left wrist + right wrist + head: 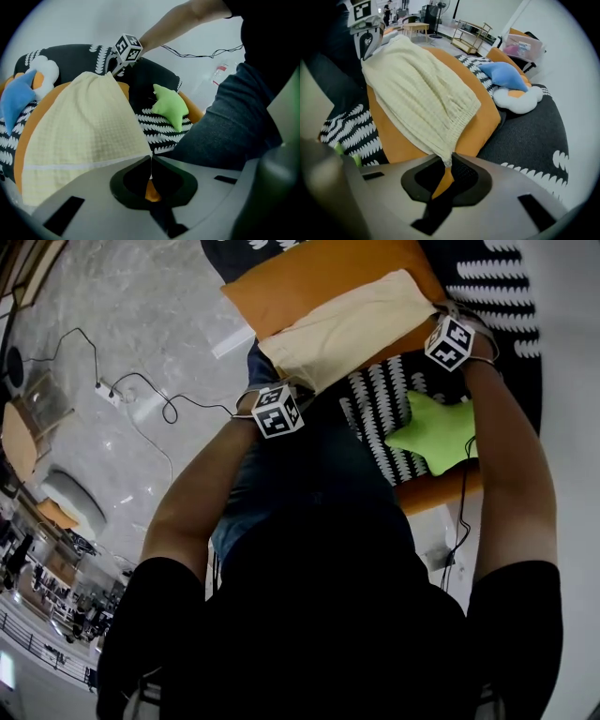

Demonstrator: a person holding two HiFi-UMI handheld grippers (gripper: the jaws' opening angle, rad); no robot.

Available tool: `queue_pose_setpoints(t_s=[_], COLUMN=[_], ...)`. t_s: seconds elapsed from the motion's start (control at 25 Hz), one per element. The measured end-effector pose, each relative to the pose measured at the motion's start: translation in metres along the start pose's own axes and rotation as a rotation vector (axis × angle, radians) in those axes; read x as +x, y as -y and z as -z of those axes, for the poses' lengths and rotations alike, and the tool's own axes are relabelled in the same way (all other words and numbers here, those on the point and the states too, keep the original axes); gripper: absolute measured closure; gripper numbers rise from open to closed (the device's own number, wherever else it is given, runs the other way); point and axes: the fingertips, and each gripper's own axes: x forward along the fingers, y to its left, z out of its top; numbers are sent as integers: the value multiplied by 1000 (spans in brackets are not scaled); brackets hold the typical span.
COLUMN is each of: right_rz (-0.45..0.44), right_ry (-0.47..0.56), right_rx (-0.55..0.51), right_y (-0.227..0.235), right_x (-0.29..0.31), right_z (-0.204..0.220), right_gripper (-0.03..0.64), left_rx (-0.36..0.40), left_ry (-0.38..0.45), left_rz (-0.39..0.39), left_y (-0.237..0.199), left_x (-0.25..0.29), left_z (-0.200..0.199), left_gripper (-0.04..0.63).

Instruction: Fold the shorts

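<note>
The pale yellow shorts (349, 322) are spread over an orange cushion (309, 279), held at two corners. My left gripper (151, 157) is shut on a thin hem corner of the shorts (84, 126). My right gripper (446, 160) is shut on the gathered waistband corner of the shorts (422, 96). In the head view the left marker cube (277, 411) sits at the near corner and the right marker cube (450, 341) at the right corner. Both sets of fingertips are hidden under the cubes there.
A green star pillow (437, 431) lies on the black-and-white patterned cover (375, 418) to the right. A blue pillow (502, 75) and a white cloud pillow (518, 99) lie beyond the cushion. The person's jeans leg (234, 126) is close by. Cables (141, 390) run over the floor.
</note>
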Motion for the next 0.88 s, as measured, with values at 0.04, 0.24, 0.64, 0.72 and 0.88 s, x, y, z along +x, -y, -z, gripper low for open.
queue_pose_setpoints(t_s=[0.04,0.24,0.64,0.72,0.88], right_rz=[4,13,-25,-35,-40], right_ry=[3,24,30,31,41], right_rx=[21,71,208,238,289], right_y=[-1,-7,-18,-24,-30], right_x=[1,6,-6,-14,-35], right_z=[0,2,19,25,31], right_gripper=[575,572,514,500,497], left_rx=[-4,5,14,3,1], left_ry=[-4,-39,-69,-80,-93], left_rz=[-2,-25,21,57,96], left_y=[-1,-5,1,9,16], left_x=[2,14,9,4,-14], left_z=[1,9,9,9,6], left_gripper=[571,571,483,432,384])
